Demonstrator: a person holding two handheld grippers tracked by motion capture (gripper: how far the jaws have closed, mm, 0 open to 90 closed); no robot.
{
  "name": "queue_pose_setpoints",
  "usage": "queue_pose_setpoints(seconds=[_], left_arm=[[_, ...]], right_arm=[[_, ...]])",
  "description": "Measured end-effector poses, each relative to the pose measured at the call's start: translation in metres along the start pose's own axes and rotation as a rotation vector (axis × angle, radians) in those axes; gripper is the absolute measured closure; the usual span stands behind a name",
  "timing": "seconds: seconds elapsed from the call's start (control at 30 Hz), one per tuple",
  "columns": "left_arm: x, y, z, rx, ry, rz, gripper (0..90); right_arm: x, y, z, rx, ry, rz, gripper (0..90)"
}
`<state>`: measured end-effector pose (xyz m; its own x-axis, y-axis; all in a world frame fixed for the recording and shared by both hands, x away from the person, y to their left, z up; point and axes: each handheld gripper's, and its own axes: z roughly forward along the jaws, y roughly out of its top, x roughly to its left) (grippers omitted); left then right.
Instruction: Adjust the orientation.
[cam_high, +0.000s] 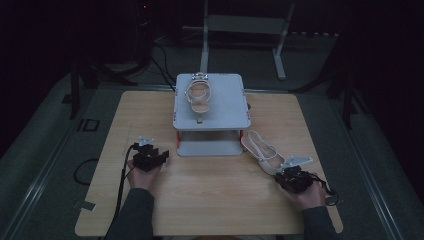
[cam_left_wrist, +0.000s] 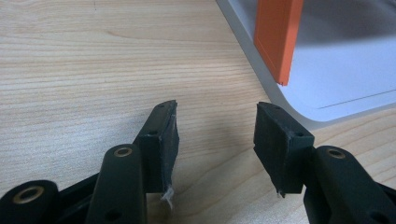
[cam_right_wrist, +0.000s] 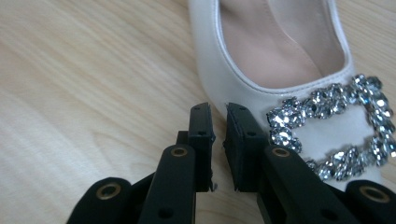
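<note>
Right gripper (cam_right_wrist: 218, 140), jaws nearly closed with nothing between them, sits against the toe of the white shoe (cam_right_wrist: 280, 60) on the table (cam_high: 210, 190) beside the grey stand (cam_high: 212, 107); left gripper (cam_left_wrist: 215, 140) rests half-open, empty; judged pre-grasp, requiring reopening over the toe edge.

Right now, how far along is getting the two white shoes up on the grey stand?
One white strappy shoe already sits on top of the grey stand. The second white shoe with the crystal buckle lies on the wooden table; the right gripper has shut beside its toe, apparently gripping nothing. The left gripper waits open. Grasping and lifting it remain.
</note>
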<state>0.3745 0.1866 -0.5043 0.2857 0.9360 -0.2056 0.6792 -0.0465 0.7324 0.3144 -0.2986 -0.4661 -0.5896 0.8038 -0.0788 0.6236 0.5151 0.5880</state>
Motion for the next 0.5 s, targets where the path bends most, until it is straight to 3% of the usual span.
queue_pose_setpoints(seconds=[0.3, 0.47, 0.5], left_arm=[[0.000, 0.000, 0.000, 0.001, 0.000, 0.001, 50.0], [0.000, 0.000, 0.000, 0.001, 0.002, 0.003, 50.0], [0.000, 0.000, 0.000, 0.002, -0.001, 0.000, 50.0]], right_arm=[[-0.013, 0.007, 0.004, 0.031, -0.114, 0.039, 78.5], [-0.021, 0.012, 0.009, 0.038, -0.155, 0.068, 78.0], [-0.027, 0.016, 0.012, 0.037, -0.170, 0.089, 77.5]])
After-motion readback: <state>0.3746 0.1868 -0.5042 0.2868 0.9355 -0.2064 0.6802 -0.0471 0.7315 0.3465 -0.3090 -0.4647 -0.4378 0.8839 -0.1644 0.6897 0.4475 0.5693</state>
